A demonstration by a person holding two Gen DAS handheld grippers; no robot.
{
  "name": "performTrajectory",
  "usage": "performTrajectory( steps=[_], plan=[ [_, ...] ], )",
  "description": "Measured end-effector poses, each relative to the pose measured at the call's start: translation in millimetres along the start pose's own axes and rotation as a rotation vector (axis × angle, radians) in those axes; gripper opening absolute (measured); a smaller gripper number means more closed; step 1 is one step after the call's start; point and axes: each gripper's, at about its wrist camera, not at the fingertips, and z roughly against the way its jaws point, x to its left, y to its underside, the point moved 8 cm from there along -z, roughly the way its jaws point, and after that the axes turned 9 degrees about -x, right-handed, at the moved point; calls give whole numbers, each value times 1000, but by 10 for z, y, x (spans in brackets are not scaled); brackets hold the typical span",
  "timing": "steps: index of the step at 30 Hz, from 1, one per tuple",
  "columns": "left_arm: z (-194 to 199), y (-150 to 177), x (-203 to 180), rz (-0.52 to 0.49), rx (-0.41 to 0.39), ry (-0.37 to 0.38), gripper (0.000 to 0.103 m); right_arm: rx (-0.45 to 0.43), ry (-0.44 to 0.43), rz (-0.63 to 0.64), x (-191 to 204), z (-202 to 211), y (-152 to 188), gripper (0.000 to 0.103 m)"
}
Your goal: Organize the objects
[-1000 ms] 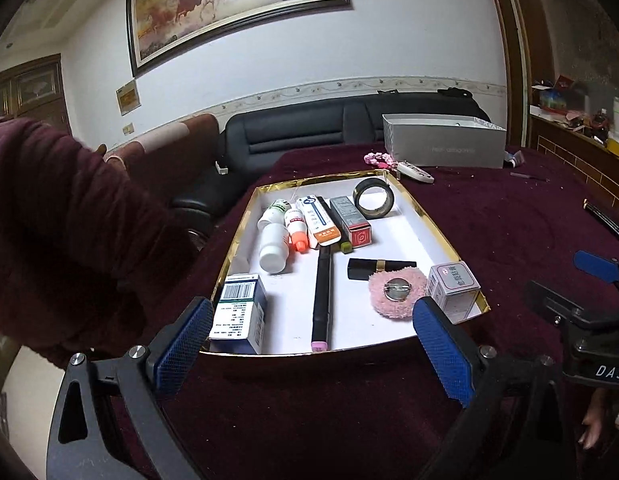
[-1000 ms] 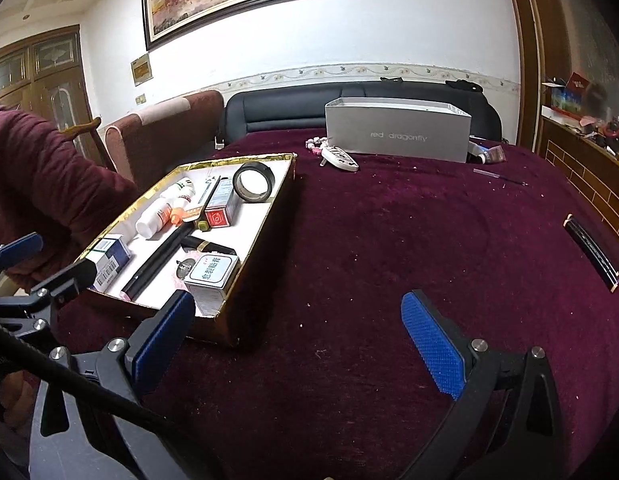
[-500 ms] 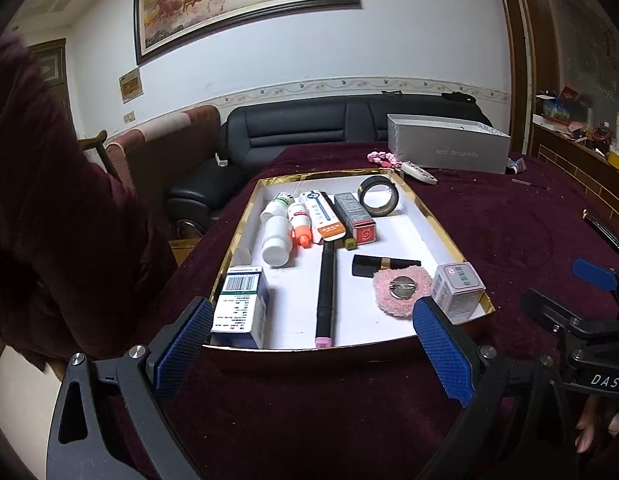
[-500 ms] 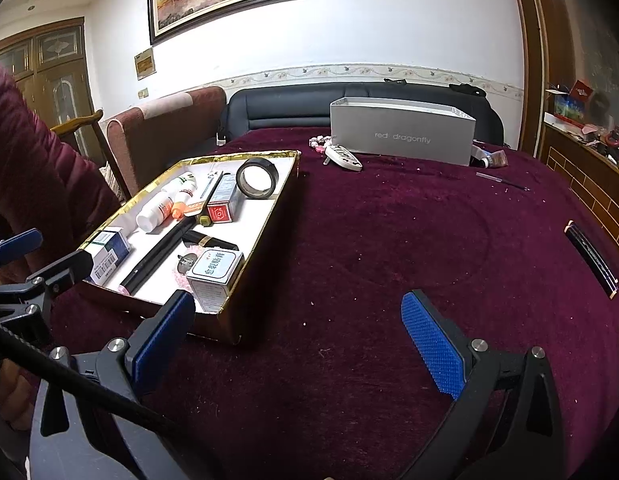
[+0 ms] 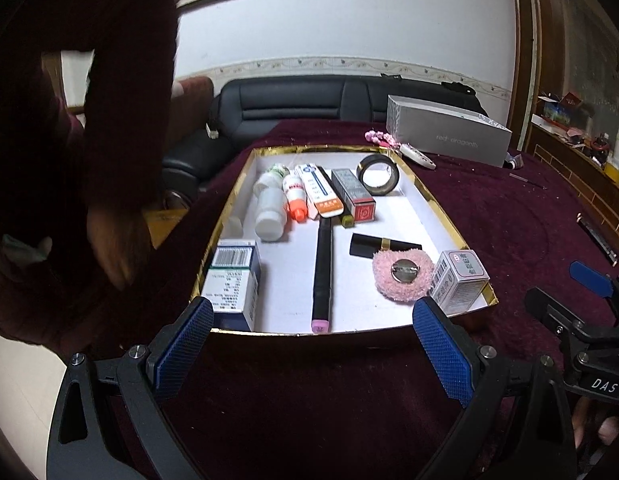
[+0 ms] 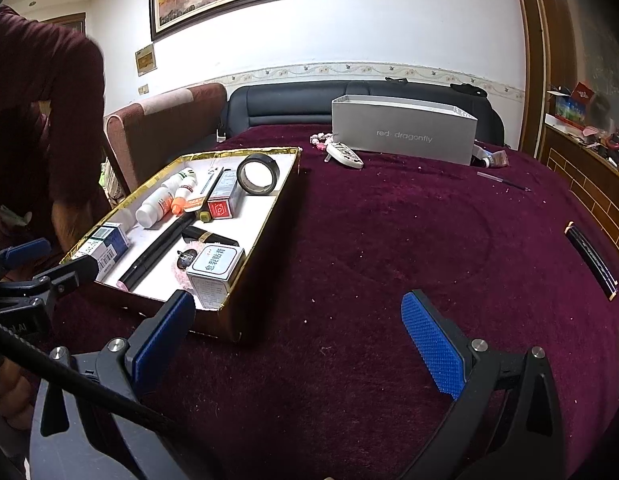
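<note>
A gold-rimmed white tray (image 5: 449, 220) (image 6: 269, 216) lies on the maroon table. In it are a black marker (image 5: 323, 268), a white bottle (image 5: 269, 208), an orange-capped bottle (image 5: 295, 196), a tape roll (image 5: 378, 175) (image 6: 257, 175), a lipstick (image 5: 383, 246), a pink fluffy pad (image 5: 403, 274), a blue-white box (image 5: 233, 276) and a small grey box (image 5: 459, 276) (image 6: 215, 272). My left gripper (image 5: 313, 354) is open and empty just before the tray's near edge. My right gripper (image 6: 297, 344) is open and empty over the cloth, right of the tray.
A grey shoebox (image 6: 403, 134) stands at the table's back, with a white remote (image 6: 345, 156) and pink beads (image 5: 375, 136) beside it. A dark flat bar (image 6: 591, 260) lies at the right edge. A person's dark-red sleeve (image 5: 89, 120) fills the left. A black sofa (image 5: 309, 104) is behind.
The left camera has moved closer to the tray and tilted down. The person's sleeve has swung further into the left of both views. Both grippers stay open.
</note>
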Motion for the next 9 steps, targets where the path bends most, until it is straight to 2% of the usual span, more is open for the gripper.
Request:
performTrajectory(
  steps=[9],
  plan=[
    [-29,78,60,37,46,10,98,-1,-1,5,11,-3,1,103]
  ],
)
